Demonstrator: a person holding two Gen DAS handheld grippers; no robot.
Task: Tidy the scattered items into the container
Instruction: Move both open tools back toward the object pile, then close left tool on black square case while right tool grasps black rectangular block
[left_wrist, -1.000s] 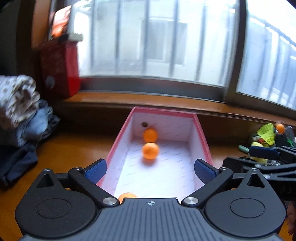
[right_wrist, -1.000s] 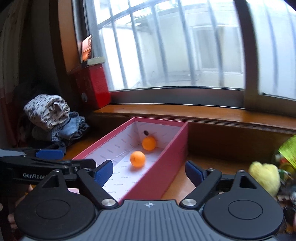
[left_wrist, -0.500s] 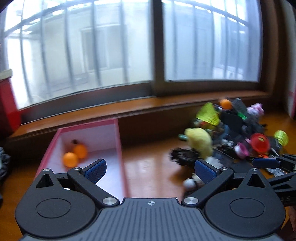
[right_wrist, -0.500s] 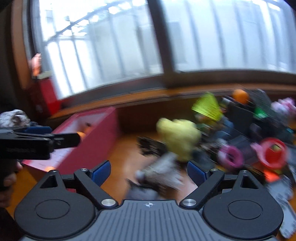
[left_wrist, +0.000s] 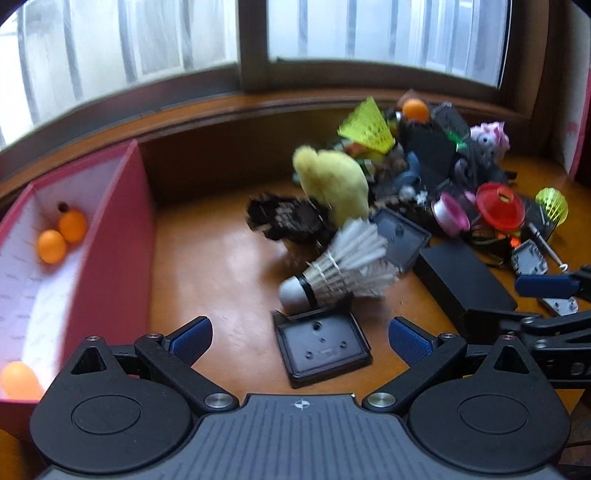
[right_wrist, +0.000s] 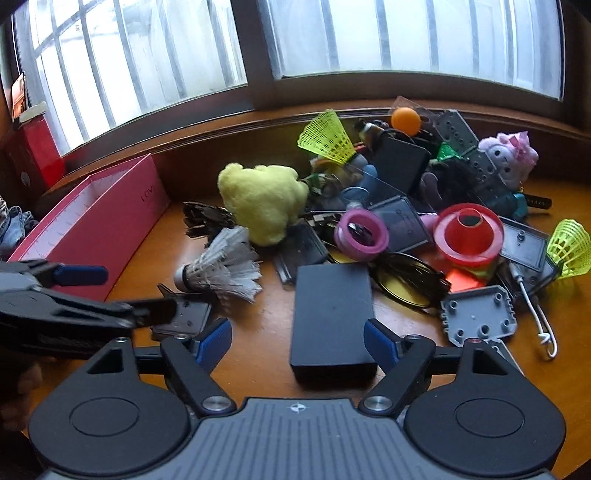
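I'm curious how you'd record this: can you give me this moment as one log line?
left gripper: open, over black square plate | right gripper: open, around black box | pink box: three orange balls

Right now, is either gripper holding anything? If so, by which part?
Nothing is held. The left gripper is open above a square black plate; the right gripper is open around the near end of a black box, not clamped.
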